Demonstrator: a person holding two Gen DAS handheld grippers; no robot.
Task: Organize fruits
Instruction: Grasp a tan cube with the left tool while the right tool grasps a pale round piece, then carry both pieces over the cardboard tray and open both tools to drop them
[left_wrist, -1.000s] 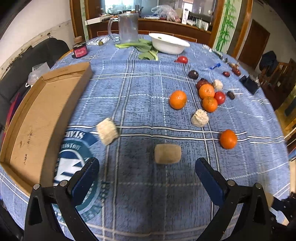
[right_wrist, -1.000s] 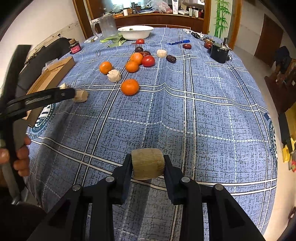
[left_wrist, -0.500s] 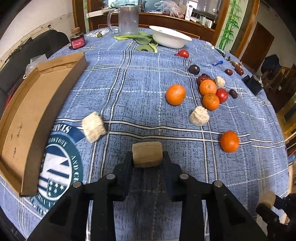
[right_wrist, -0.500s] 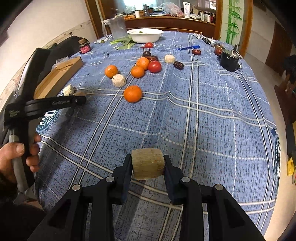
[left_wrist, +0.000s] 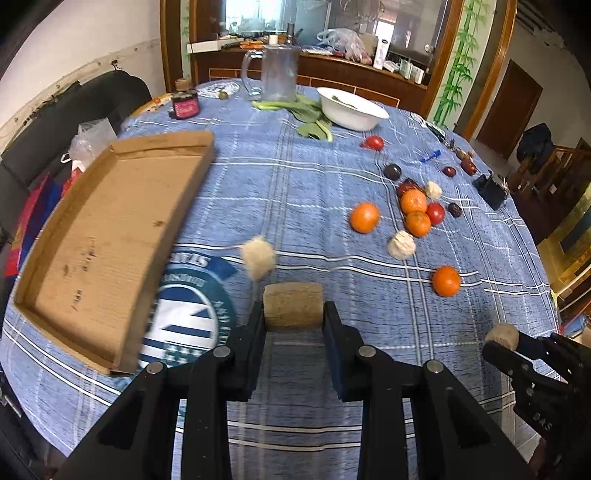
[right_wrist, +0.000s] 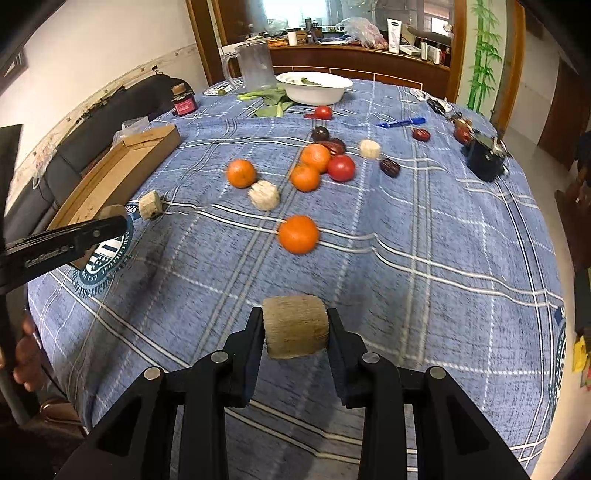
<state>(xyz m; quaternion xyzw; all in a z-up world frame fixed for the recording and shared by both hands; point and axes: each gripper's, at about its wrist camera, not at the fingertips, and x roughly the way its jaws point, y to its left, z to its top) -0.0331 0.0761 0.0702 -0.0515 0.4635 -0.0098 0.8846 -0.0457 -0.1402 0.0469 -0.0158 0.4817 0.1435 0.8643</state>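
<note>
My left gripper (left_wrist: 293, 314) is shut on a tan cylindrical piece (left_wrist: 293, 300), held just above the blue checked cloth. The shallow cardboard tray (left_wrist: 110, 236) lies to its left. My right gripper (right_wrist: 295, 332) is shut on a similar tan piece (right_wrist: 295, 314) over the near part of the table. Several oranges, such as one at mid-table (left_wrist: 364, 217) and one nearer (left_wrist: 446, 281), lie to the right with a red tomato (left_wrist: 435, 213). Pale chunks (left_wrist: 258, 256) (left_wrist: 401, 244) lie between. In the right wrist view the left gripper (right_wrist: 99, 229) shows beside the tray (right_wrist: 110, 173).
At the far side stand a white bowl (left_wrist: 351, 110), a glass jug (left_wrist: 279, 72), green leaves (left_wrist: 310, 118) and a small dark jar (left_wrist: 184, 105). Dark dates, a blue pen (right_wrist: 400, 122) and a black object (left_wrist: 491, 188) lie at the right. A person's hand (right_wrist: 22, 358) grips the left handle.
My left gripper went from open around the tan piece to shut on it, then lifted it and moved forward. My right gripper kept its piece and drifted a little over the table.
</note>
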